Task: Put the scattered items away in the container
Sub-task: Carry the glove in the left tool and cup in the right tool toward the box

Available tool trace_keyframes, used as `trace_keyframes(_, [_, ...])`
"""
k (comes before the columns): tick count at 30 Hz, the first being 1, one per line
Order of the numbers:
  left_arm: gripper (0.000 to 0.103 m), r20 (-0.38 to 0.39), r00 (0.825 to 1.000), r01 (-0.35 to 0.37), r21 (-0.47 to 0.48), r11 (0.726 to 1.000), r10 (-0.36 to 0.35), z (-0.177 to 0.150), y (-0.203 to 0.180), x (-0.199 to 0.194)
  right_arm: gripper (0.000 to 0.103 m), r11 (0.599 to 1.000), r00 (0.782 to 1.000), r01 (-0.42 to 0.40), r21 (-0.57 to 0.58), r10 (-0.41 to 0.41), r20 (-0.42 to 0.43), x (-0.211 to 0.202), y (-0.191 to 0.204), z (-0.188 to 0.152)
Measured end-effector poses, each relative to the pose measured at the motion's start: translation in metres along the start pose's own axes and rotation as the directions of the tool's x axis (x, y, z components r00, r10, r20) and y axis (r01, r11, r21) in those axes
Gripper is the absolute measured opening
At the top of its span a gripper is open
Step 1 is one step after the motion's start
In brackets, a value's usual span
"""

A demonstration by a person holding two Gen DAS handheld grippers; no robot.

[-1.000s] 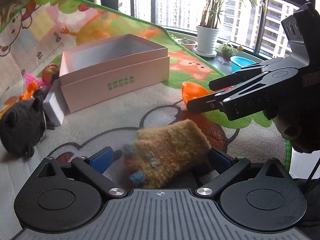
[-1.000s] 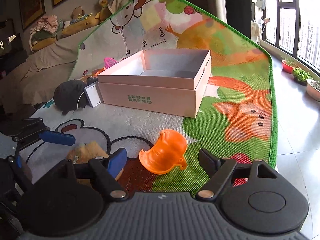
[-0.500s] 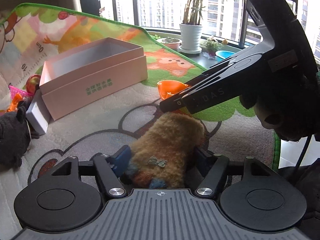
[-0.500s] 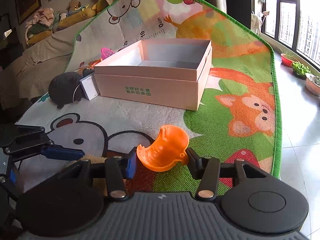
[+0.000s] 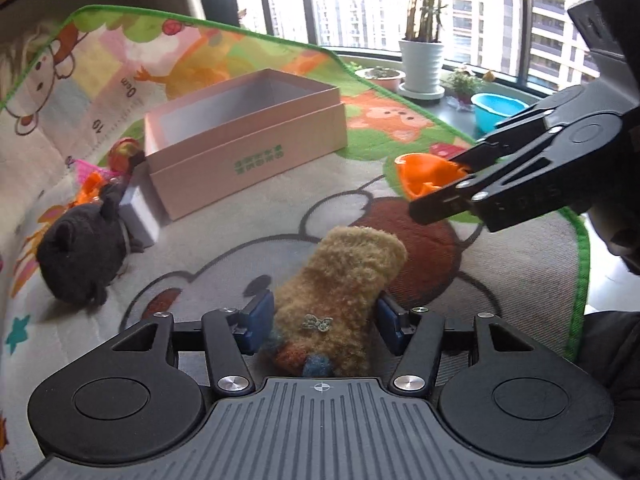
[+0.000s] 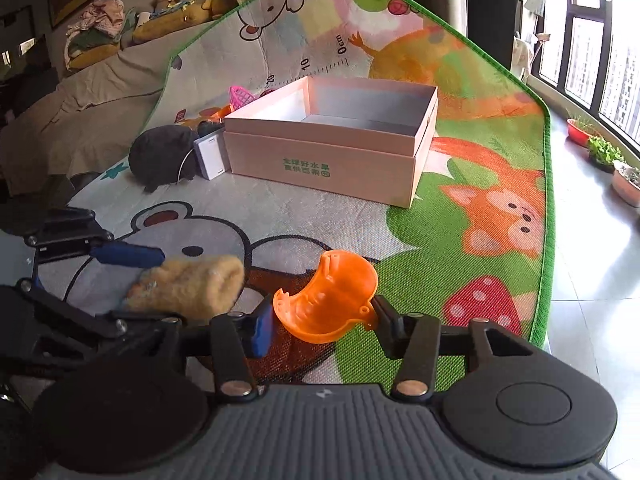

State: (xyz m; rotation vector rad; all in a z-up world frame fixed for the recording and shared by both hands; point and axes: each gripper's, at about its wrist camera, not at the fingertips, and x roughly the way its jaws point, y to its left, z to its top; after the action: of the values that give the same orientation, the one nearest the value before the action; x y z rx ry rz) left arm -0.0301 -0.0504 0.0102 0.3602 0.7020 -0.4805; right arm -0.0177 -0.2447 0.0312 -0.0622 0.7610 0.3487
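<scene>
Since a second ago: both tools have closed on their pickings and risen off the play mat; the fuzzy mitten that lay flat between spread fingers is now pinched and lifted, and the orange shell has left the mat too.

Left tool (image 5: 322, 322): drawn in tight on the tan fuzzy mitten (image 5: 340, 292), blue pads pressed into its sides, cuff end pointing forward and clear of the mat.

Right tool (image 6: 322, 322): narrowed onto the orange plastic shell (image 6: 328, 300), gripped by its edges with the hollow side facing the camera; the left wrist view shows the same shell held in the air at the tool's tips.

Container: an open pink cardboard box (image 6: 320, 164) sits further up the play mat (image 6: 460, 216), ahead of both tools and well apart from them; what shows of its inside looks bare.

Still scattered: a dark plush toy (image 5: 80, 256) and a small white box (image 5: 136, 212) lie just beside the box's left end, with a pink basket toy (image 6: 242, 96) and other small bright bits behind them, too small to name.

Step in hand: judged to be the carry, with both items grasped and neither yet over the box.

Next move: likely calls for bringing each tool forward above the box's rim, one clear of the other, then opening so mitten and shell drop inside; the soft mitten may cling to the pads.
</scene>
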Motion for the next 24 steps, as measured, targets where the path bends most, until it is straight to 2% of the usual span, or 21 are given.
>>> trace_keyframes(2, [0.062, -0.010, 0.999, -0.051, -0.015, 0.999, 0.051, -0.003, 0.008, -0.001, 0.050, 1.000, 1.000, 0.005, -0.012, -0.005, -0.007, 0.000, 0.003, -0.004])
trace_keyframes(4, [0.064, -0.017, 0.998, -0.057, -0.049, 0.997, 0.056, -0.005, 0.016, -0.003, 0.050, 0.999, 1.000, 0.019, -0.034, -0.019, -0.008, 0.000, 0.006, -0.007])
trace_keyframes(6, [0.071, -0.012, 1.000, -0.011, -0.080, 0.997, 0.010, -0.006, 0.021, -0.007, 0.052, 0.997, 0.999, 0.040, -0.061, -0.040, 0.001, -0.001, 0.009, -0.010])
trace_keyframes(7, [0.080, -0.001, 1.000, 0.031, -0.089, 0.996, -0.031, -0.007, 0.023, -0.010, 0.057, 0.996, 0.999, 0.049, -0.070, -0.049, 0.005, -0.001, 0.010, -0.011])
trace_keyframes(9, [0.087, 0.030, 0.994, 0.103, -0.095, 0.990, -0.101, -0.007, 0.024, -0.017, 0.072, 0.996, 0.998, 0.061, -0.072, -0.060, 0.022, -0.003, 0.009, -0.012])
trace_keyframes(11, [0.093, 0.057, 0.992, 0.118, -0.075, 0.990, -0.114, -0.006, 0.023, -0.023, 0.075, 0.996, 0.998, 0.062, -0.061, -0.060, 0.036, -0.004, 0.008, -0.011])
trace_keyframes(14, [0.094, 0.077, 0.993, 0.097, -0.042, 0.994, -0.093, -0.005, 0.024, -0.022, 0.075, 0.997, 0.998, 0.057, -0.051, -0.055, 0.041, -0.003, 0.007, -0.009])
trace_keyframes(17, [0.094, 0.064, 0.994, 0.091, -0.053, 0.994, -0.087, -0.005, 0.034, -0.011, 0.075, 0.997, 0.998, 0.050, -0.054, -0.049, 0.028, 0.002, 0.009, -0.009])
trace_keyframes(22, [0.092, 0.019, 0.993, 0.119, -0.103, 0.987, -0.118, -0.009, 0.044, 0.010, 0.064, 0.998, 0.999, 0.033, -0.053, -0.033, 0.012, 0.003, 0.010, -0.013])
trace_keyframes(24, [0.092, 0.025, 0.992, 0.126, -0.105, 0.986, -0.124, -0.010, 0.044, 0.014, 0.059, 0.998, 0.999, 0.033, -0.048, -0.033, 0.011, 0.002, 0.009, -0.012])
